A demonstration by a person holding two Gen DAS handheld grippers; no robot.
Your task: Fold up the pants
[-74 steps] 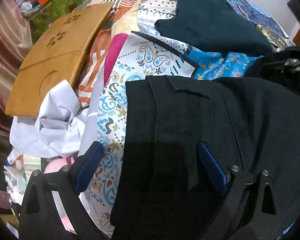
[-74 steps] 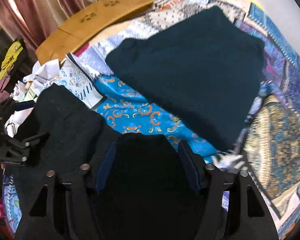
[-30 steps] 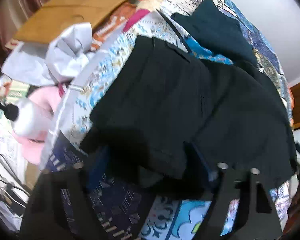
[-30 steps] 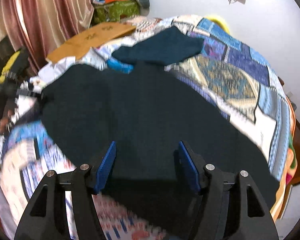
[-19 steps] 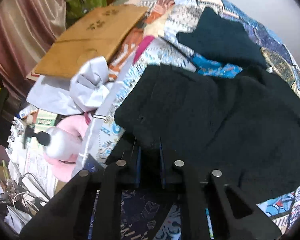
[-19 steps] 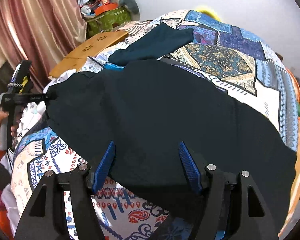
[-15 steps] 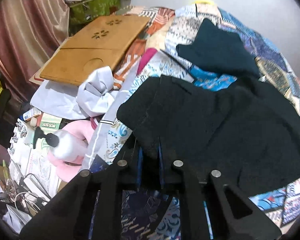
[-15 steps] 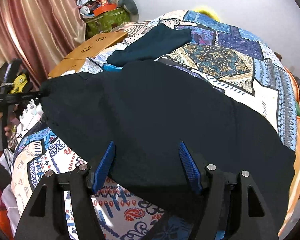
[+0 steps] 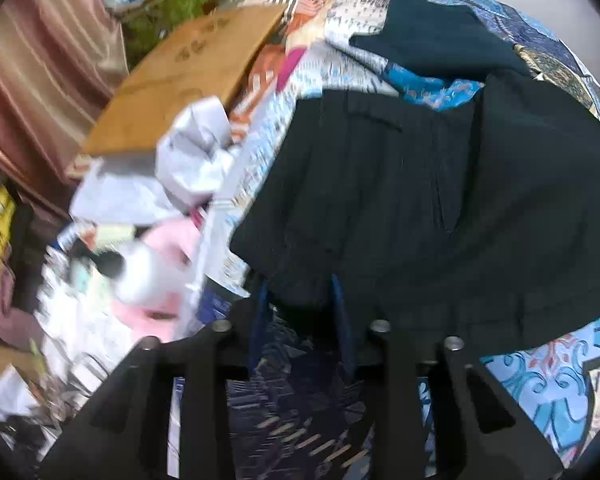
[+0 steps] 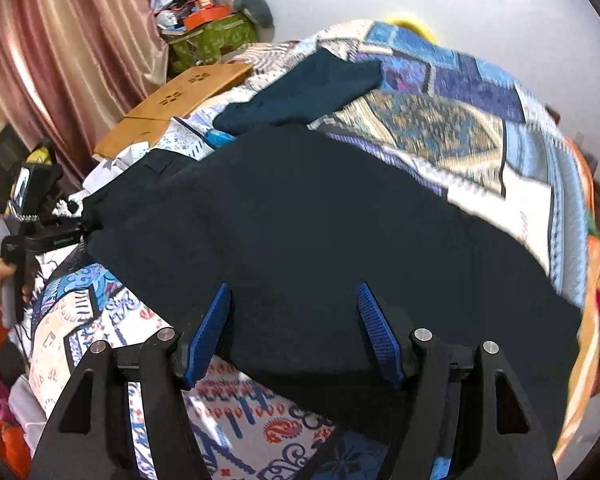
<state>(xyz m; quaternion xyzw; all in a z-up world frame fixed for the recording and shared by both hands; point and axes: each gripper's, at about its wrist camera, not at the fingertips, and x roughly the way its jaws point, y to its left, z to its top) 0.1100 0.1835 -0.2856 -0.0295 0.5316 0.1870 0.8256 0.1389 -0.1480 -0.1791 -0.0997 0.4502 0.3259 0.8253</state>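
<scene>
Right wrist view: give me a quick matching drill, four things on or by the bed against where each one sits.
Things:
1. black pants
2. folded dark teal garment
3. wooden lap board
4. green patterned box

Places:
A. far corner by the curtain, clutter piled on top
B. spread across the near half of the bed
C. left edge of the bed, beyond the pants
D. on the quilt beyond the pants, near the bed's middle

Pairs: 1-B, 2-D, 3-C, 4-A
</scene>
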